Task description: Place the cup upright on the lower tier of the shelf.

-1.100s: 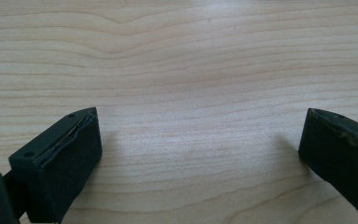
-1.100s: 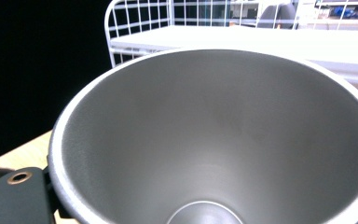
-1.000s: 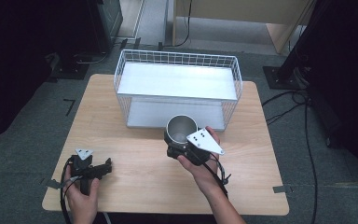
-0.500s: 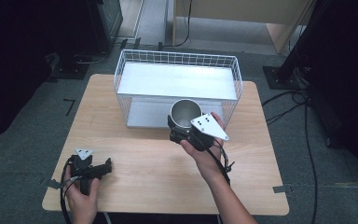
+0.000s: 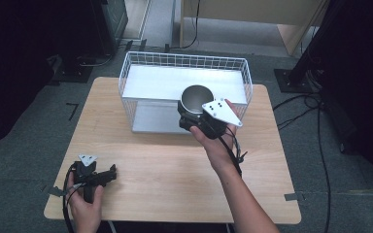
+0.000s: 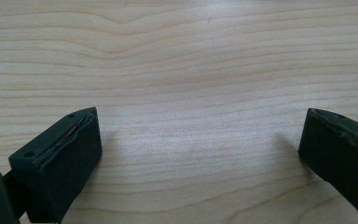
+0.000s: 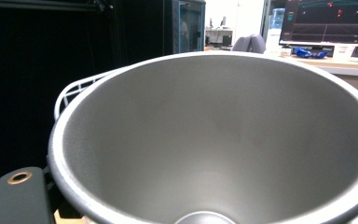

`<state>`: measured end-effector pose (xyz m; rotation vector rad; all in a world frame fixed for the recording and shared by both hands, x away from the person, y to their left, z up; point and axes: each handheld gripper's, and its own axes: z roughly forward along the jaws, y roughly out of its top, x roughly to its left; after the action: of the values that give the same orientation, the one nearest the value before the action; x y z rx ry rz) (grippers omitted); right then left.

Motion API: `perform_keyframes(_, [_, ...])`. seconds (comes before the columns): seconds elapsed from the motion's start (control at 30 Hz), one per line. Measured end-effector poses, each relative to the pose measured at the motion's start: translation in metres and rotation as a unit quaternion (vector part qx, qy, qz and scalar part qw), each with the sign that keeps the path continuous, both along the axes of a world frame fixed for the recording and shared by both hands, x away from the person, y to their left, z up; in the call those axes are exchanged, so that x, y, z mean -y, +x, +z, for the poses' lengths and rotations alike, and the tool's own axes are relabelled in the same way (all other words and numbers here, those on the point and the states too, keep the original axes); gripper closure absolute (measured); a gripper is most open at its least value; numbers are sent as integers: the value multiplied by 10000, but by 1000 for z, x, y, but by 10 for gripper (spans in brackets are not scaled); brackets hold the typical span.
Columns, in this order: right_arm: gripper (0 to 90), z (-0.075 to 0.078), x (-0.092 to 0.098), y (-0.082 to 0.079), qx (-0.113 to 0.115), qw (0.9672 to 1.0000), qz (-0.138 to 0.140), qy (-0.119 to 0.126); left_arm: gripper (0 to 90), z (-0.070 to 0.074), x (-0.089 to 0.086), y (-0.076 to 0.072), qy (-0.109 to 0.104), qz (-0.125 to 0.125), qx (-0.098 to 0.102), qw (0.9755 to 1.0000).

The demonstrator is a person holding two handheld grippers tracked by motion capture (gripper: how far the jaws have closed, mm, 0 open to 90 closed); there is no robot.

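A grey metal cup (image 5: 196,96) hangs upright in the air at the front wall of a white wire basket (image 5: 126,73). My right gripper (image 5: 188,115) is shut on the cup from the near side, with its grey plate on top. In the right gripper view the cup's empty inside (image 7: 214,149) looms close, with one black finger (image 7: 18,196) at the lower left. My left gripper (image 5: 109,173) lies on the wooden table (image 5: 165,165) near the front left corner. It stands open (image 6: 200,126) with nothing but bare wood between its fingers (image 6: 60,158).
The basket stands at the back middle of the table and has a white floor. Cables trail from both grippers toward the front edge. Dark stands and cables lie on the floor around the table.
My right hand has lifted the cup and carried it away from me toward the basket. The left gripper has stayed where it was.
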<state>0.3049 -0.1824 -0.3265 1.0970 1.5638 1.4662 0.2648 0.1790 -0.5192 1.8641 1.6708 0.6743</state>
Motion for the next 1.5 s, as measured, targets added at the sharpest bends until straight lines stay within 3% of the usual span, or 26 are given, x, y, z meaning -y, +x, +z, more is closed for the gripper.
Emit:
perform_keyframes(0.3, [136,17,0,22,102,9999,-132,-43,0,0,0,0,-1,0,0,10000])
perform_keyframes(0.6, [136,23,0,44,91,9996,-271,-55,0,0,0,0,-1,0,-1,10000])
perform_keyframes(0.9, [136,24,2,72,2,9990,-443,-76,0,0,0,0,-8,8,8,10000])
perform_keyframes(1.13, [136,24,2,98,-103,9988,-473,101,0,0,0,0,-8,7,9,10000])
perform_keyframes(1.5, [136,15,-7,132,-255,9979,-584,116,0,0,0,0,-7,8,9,10000])
